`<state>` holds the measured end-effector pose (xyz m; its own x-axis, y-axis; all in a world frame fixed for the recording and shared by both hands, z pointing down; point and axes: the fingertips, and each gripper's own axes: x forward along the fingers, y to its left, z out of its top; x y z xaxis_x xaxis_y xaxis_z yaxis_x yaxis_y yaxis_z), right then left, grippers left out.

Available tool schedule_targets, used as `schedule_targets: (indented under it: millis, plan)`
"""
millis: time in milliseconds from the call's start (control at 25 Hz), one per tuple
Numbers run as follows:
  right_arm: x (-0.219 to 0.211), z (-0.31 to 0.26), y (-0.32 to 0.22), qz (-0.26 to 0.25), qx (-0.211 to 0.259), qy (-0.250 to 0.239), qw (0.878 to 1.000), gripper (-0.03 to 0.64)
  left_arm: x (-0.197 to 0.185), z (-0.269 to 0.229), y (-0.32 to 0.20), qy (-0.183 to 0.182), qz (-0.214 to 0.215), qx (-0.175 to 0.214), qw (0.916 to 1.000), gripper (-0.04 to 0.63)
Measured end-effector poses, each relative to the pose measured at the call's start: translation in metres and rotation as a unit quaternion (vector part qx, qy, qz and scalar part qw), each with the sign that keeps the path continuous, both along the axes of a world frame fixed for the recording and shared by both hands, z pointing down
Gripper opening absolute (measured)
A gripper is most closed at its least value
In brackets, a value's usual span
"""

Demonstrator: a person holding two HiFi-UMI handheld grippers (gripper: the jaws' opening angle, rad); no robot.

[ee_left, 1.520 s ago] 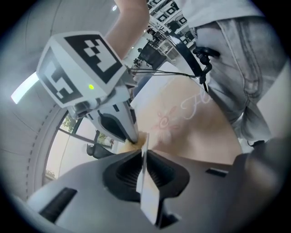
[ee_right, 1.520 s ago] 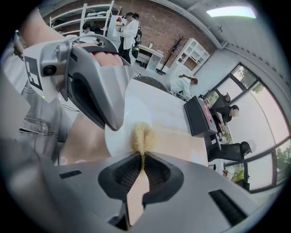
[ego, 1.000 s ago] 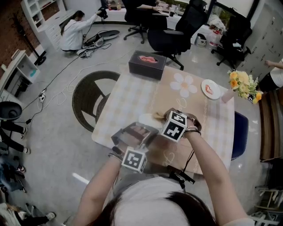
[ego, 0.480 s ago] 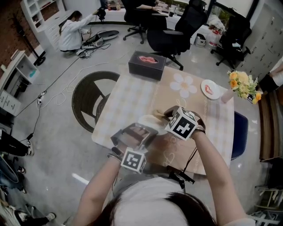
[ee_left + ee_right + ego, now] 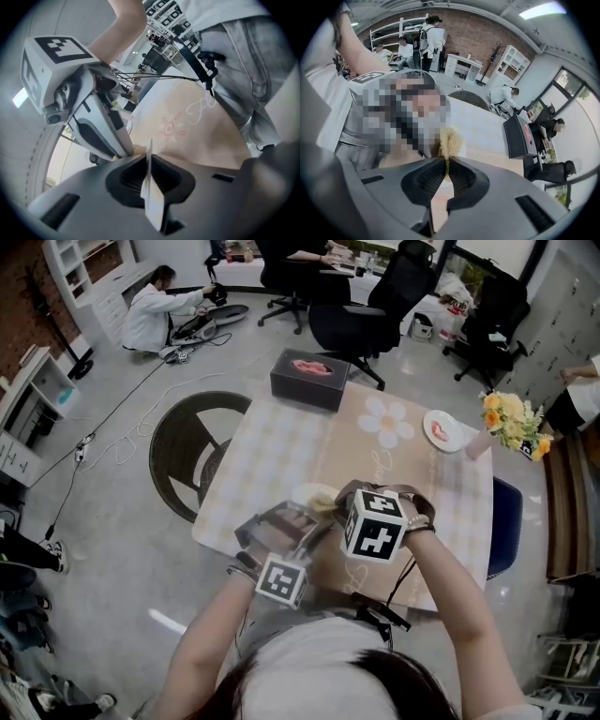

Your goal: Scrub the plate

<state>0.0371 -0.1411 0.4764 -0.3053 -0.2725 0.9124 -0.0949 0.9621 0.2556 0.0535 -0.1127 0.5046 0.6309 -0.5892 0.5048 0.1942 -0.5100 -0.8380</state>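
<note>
Left gripper [image 5: 149, 160] clamps plate [image 5: 153, 199]; right gripper [image 5: 446, 165] clamps scrubber [image 5: 450, 142]; tablecloth [image 5: 220, 136] script illegible.

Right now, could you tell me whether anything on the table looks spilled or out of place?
Nothing stands out. The left gripper is shut on the plate, the right gripper on the yellow scrubber, and the tablecloth shows no spill.

No text can be read; script on the tablecloth [image 5: 187, 136] is unclear.
</note>
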Motion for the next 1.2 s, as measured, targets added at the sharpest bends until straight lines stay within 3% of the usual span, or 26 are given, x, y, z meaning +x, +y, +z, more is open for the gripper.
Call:
schedule_targets:
  millis: [320, 720, 1200]
  plan:
    - [-0.007, 0.011, -0.004, -0.011, -0.021, 0.022, 0.999, 0.028, -0.003, 0.010, 0.006, -0.008, 0.002, -0.016, 0.9998, 0.028]
    - [-0.005, 0.035, -0.027, -0.013, 0.001, 0.066, 0.998, 0.028, -0.003, 0.004, 0.004, -0.001, -0.001, -0.014, 0.9999, 0.029]
    - [0.003, 0.058, -0.063, 0.043, -0.015, 0.042, 0.998, 0.028, -0.003, 0.002, 0.004, 0.004, 0.000, -0.019, 0.9998, 0.028]
